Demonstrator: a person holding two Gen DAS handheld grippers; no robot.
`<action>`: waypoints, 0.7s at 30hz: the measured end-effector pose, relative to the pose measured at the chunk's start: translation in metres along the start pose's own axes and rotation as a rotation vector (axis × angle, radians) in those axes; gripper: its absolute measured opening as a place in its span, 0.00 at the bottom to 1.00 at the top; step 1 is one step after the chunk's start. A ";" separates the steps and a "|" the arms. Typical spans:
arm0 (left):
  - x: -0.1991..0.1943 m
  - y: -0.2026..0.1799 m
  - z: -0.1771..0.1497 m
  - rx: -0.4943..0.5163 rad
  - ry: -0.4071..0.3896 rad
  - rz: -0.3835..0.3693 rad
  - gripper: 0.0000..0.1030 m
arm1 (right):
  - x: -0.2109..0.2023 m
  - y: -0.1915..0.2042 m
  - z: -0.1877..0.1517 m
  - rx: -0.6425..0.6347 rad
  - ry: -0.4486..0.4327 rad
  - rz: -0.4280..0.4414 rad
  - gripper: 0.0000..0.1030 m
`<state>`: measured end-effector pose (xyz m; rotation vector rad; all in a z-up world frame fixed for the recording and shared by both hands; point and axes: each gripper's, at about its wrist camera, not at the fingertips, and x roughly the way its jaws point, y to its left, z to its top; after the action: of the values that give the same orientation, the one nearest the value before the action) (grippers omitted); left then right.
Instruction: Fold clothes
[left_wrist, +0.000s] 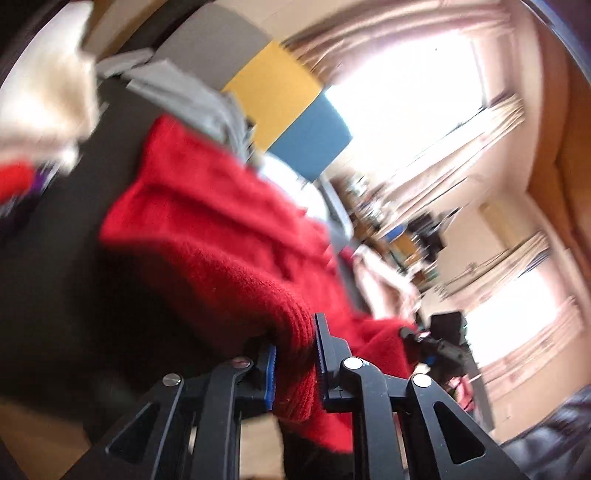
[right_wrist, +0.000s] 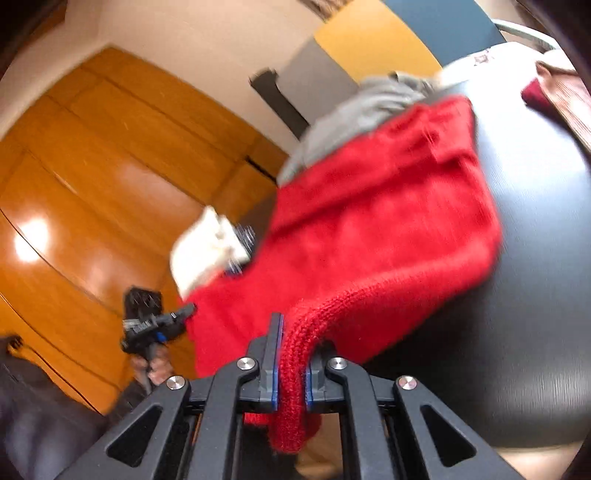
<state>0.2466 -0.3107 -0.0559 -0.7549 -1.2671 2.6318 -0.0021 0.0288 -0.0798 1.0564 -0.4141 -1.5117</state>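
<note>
Clearly the fold is only beginning. Both grippers have hold of the red knitted sweater, each at a thick ribbed edge. The left gripper has its jaws closed on a bunched roll of the red knit, and the right gripper likewise pinches a ribbed hem, a tuft of which hangs down below its blue pads. In the right wrist view the left gripper shows again at the sweater's far corner, with the person's hand around its handle.

The sweater stretches between the two grips, part of it apparently lifted off the dark surface, while its far end drapes toward a grey garment behind it. Motion blur makes it hard to say exactly where the cloth leaves the surface. A cream garment sits off to one side near the edge, and I cannot tell whether it is folded or merely piled.

As I judge it, nothing of this sweater is folded yet: it is bunched and hanging unevenly rather than spread flat. Spreading it, bringing in the sleeves and doubling the body all remain, as does the grey garment.
</note>
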 end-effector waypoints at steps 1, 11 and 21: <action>0.003 0.000 0.013 -0.004 -0.020 -0.021 0.15 | 0.003 -0.001 0.012 0.006 -0.026 0.015 0.08; 0.086 0.038 0.125 -0.017 -0.073 0.064 0.14 | 0.039 -0.051 0.131 0.030 -0.133 -0.039 0.08; 0.145 0.128 0.120 -0.190 0.012 0.201 0.13 | 0.103 -0.150 0.149 0.178 -0.010 -0.156 0.05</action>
<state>0.0746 -0.4309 -0.1462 -0.9729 -1.5287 2.6801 -0.2005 -0.0730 -0.1547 1.2454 -0.4893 -1.6416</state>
